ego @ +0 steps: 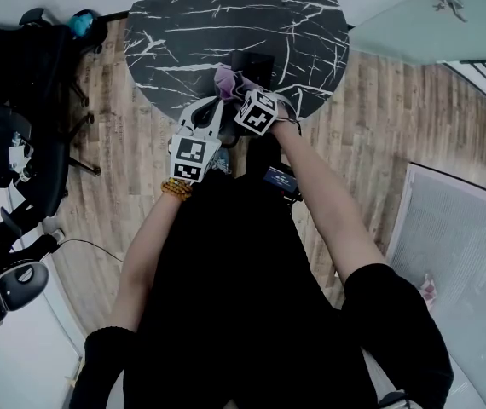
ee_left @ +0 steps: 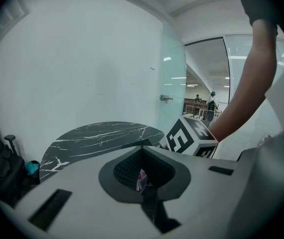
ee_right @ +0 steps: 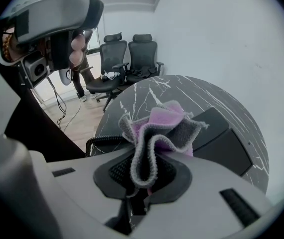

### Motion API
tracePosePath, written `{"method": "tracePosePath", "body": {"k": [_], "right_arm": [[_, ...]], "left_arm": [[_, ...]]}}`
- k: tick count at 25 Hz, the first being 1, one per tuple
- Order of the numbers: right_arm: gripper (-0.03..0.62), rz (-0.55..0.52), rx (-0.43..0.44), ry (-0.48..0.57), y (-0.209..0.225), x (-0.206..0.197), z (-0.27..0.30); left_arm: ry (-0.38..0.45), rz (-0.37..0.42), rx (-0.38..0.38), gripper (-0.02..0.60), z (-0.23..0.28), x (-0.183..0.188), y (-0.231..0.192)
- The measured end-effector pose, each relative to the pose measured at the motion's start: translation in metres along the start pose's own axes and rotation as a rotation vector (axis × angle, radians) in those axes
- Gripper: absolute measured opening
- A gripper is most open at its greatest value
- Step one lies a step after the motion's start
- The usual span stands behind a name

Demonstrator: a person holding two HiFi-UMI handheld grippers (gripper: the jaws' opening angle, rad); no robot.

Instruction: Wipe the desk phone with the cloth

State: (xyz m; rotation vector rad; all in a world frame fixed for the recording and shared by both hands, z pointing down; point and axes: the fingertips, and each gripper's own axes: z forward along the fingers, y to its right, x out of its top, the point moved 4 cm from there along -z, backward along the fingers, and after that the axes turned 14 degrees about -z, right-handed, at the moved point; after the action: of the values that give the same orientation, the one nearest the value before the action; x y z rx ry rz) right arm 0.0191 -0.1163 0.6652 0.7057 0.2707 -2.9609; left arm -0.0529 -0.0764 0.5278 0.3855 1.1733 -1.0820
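Cloth (ee_right: 159,128), grey on one face and pink-purple on the other, is being held bunched between the jaws of the right gripper (ee_right: 143,172), which are being pressed closed on its lower folds while the rest is fanning upward above them. The bundle is being kept over the near edge of the round black marbled surface (ego: 192,24), just in front of the dark desk phone (ee_right: 226,138), which is lying on that surface near its near edge; whether cloth and phone are touching cannot be told. A coiled black cord (ee_right: 99,141) is being seen along the surface's edge to the left of the cloth. The left gripper (ee_left: 141,156) is being held beside the right one and a little nearer the person, its jaws drawn narrow until the tips are meeting; a sliver of pink is showing in the small gap behind them, and whether it is being pinched there cannot be told. Black office chairs (ee_right: 132,59) are standing on the wooden floor (ego: 379,118) beyond the surface.
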Motion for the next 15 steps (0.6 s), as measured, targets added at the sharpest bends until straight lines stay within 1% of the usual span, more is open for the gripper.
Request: {"method": "tracePosePath", "body": {"k": [4,15], "right_arm": [[0.054,0.025,0.015,0.018,-0.006,0.000,0.002],[0.055,0.029,0.067,0.024,-0.023,-0.002,0.007]], "left_arm": [[-0.002,-0.002,0.000,0.012,-0.001,-0.001,0.000],[-0.009,-0.002,0.001,0.012,-0.002,-0.003,-0.001]]}}
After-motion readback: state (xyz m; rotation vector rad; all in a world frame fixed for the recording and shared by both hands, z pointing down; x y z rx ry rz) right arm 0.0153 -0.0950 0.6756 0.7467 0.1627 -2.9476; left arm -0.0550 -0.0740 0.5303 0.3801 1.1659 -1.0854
